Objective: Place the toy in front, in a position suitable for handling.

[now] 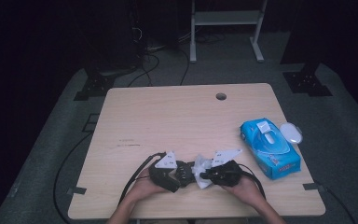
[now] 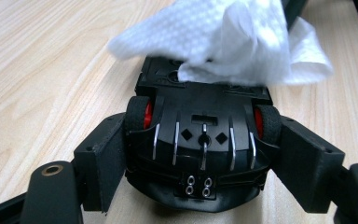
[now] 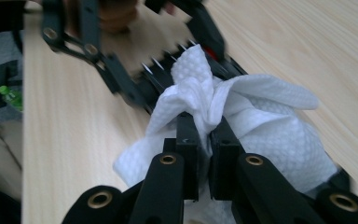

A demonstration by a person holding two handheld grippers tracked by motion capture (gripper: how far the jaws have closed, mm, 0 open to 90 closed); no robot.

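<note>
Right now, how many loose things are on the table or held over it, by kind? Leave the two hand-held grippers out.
Black toy car, clamped in the left hand-held gripper: 1
White wipe, pinched in the right hand-held gripper: 1
Blue wipes pack: 1
Small white oval object beside the pack: 1
Total: 4

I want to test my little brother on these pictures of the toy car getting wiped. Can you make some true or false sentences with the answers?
1. The left gripper holds a black toy car between its jaws. True.
2. The right gripper pinches a white wipe. True.
3. The toy car has blue wheels. False: the wheel hubs are red.
4. The blue wipe pack lies on the table's left side. False: it lies at the right.
5. The wipe touches the car. True.
</note>
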